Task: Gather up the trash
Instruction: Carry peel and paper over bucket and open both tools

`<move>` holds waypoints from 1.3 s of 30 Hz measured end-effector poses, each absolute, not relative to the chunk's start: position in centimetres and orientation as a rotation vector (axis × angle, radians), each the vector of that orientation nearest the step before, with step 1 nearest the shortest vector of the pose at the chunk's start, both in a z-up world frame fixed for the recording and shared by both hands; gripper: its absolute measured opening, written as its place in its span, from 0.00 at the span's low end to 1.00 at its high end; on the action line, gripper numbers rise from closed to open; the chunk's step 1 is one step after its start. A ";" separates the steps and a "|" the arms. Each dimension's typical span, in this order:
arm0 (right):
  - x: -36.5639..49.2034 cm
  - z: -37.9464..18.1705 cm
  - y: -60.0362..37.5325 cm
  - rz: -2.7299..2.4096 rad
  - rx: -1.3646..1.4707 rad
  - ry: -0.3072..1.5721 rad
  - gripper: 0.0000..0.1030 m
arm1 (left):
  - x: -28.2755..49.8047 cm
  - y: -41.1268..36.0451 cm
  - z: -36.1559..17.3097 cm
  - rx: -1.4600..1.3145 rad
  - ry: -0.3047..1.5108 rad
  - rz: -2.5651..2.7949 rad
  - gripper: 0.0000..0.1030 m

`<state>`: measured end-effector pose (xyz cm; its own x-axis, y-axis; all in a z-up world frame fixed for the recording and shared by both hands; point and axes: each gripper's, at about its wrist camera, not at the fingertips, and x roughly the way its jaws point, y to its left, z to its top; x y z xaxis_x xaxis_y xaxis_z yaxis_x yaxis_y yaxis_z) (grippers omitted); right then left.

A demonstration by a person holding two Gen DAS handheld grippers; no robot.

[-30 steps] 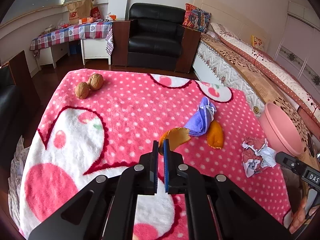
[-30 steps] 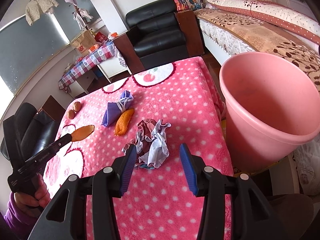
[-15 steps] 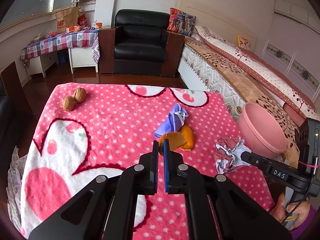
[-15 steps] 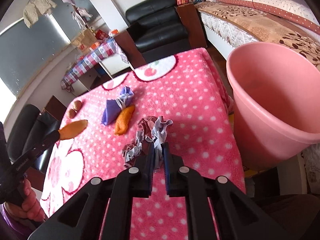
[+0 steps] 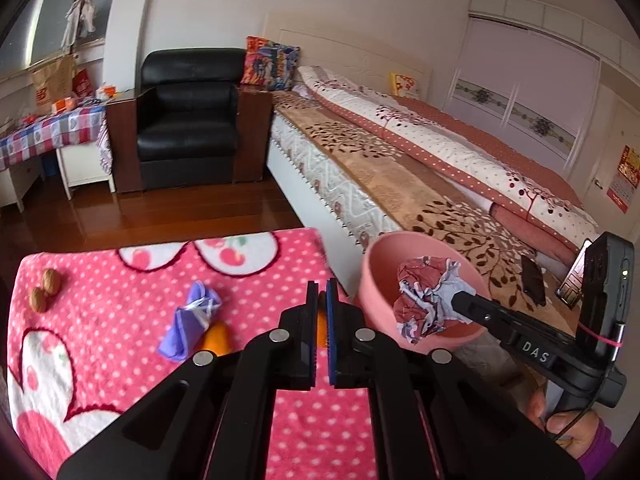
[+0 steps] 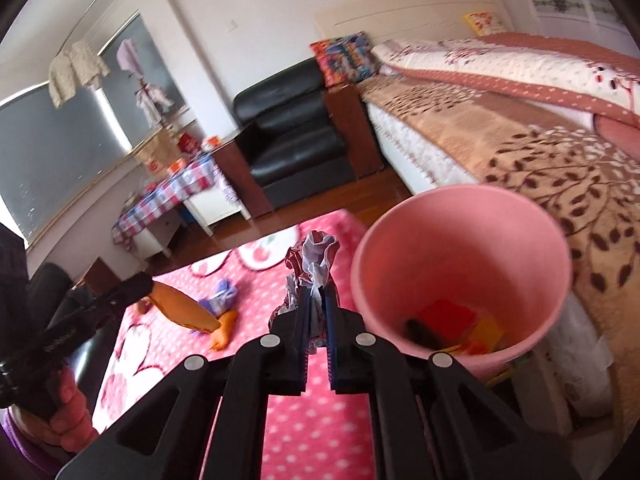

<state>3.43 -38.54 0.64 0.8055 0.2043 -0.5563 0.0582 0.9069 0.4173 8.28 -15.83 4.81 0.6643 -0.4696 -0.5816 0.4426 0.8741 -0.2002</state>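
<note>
Right gripper [image 6: 316, 312] clamped on crumpled paper wad [image 6: 310, 268] beside the pink bin [image 6: 460, 208] rim — carry it fully over the opening before releasing. Left gripper [image 5: 319, 300] pinches orange peel [image 6: 182, 310] above the blanket [image 5: 120, 280] — bin it next.

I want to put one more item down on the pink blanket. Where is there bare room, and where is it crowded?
Bare room: the stretch of the pink blanket between the two walnuts and the purple wrapper, and the near part under the left hand-held gripper. Crowded: around the purple wrapper and the orange peel touching it, and near the pink bucket, where the right hand-held gripper holds crumpled paper.
</note>
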 end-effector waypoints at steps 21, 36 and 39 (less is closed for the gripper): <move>5.5 -4.0 -47.8 -0.126 0.477 0.686 0.07 | 11.4 -29.7 0.1 0.084 0.755 -0.720 0.03; 5.6 -4.1 -47.4 -0.120 0.484 0.675 0.26 | 11.9 -28.8 0.4 0.049 0.762 -0.698 0.33; 4.7 -3.2 -46.1 -0.109 0.461 0.652 0.33 | 11.2 -27.5 0.6 0.022 0.744 -0.665 0.33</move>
<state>4.72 -46.09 -3.16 0.7933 0.0450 -0.6072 0.2394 0.8938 0.3791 11.22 -27.54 0.56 0.5418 -0.5527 -0.6332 0.5675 0.7963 -0.2095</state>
